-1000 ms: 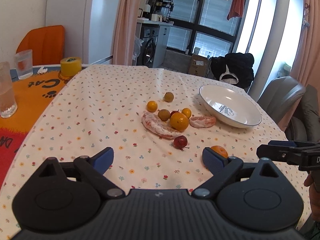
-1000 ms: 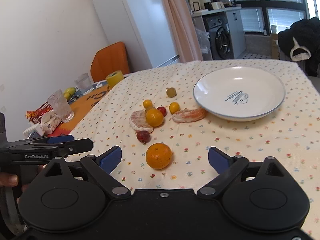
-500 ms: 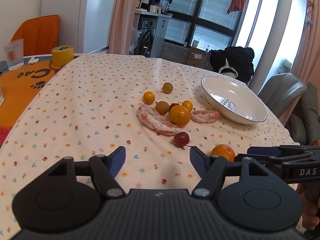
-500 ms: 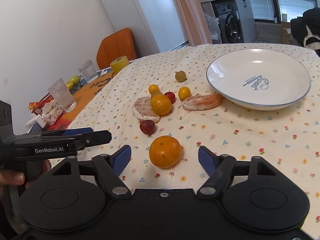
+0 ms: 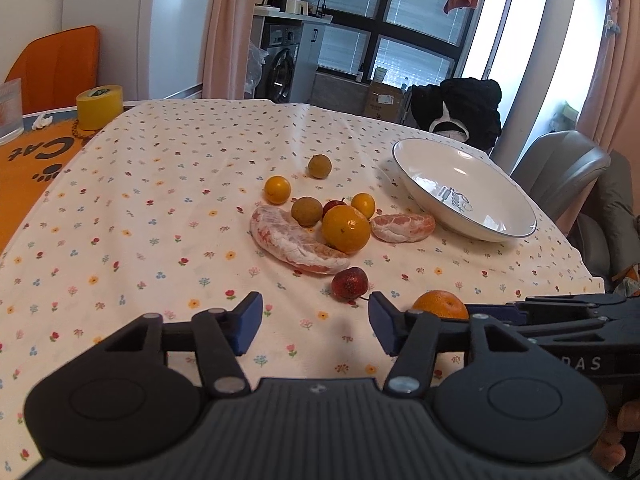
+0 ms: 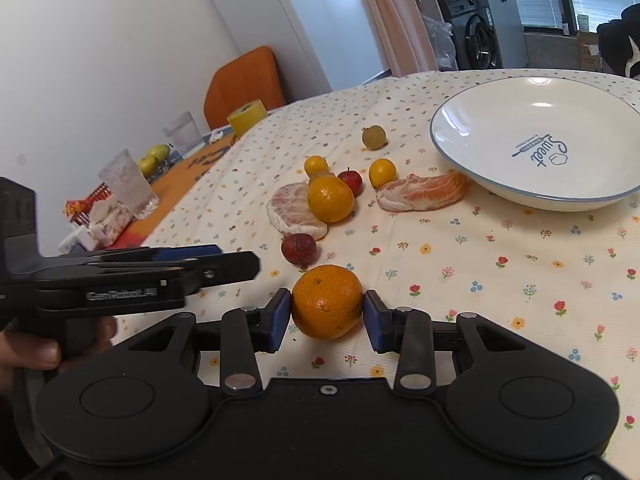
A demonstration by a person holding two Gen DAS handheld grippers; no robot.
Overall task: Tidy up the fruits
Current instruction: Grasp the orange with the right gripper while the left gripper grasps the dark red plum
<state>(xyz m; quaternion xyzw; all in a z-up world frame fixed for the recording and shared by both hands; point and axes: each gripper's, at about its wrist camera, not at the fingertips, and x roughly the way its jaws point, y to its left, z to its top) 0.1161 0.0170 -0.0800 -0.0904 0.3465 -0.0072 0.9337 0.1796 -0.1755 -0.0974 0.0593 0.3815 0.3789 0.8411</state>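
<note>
Fruit lies loose on the flowered tablecloth (image 5: 160,184). My right gripper (image 6: 326,318) is shut on an orange (image 6: 326,300), both blue pads touching its sides; the orange (image 5: 440,304) rests on the cloth. My left gripper (image 5: 316,322) is open and holds nothing, just short of a dark red fruit (image 5: 349,283). Beyond lie a bigger orange (image 5: 346,228), two peeled citrus pieces (image 5: 296,244) (image 5: 402,227), a small red fruit (image 6: 351,181) and several small yellow and brownish fruits. The white plate (image 6: 500,120) at the right is bare.
A yellow tape roll (image 5: 99,106) and a glass (image 5: 10,110) stand at the far left on an orange mat (image 5: 36,160). More glasses (image 6: 128,184) and green fruit (image 6: 154,156) sit there. A grey chair (image 5: 560,176) stands past the table's right edge.
My right gripper moved forward and closed its fingers onto the orange. My left gripper advanced toward the dark red fruit and its fingers narrowed somewhat.
</note>
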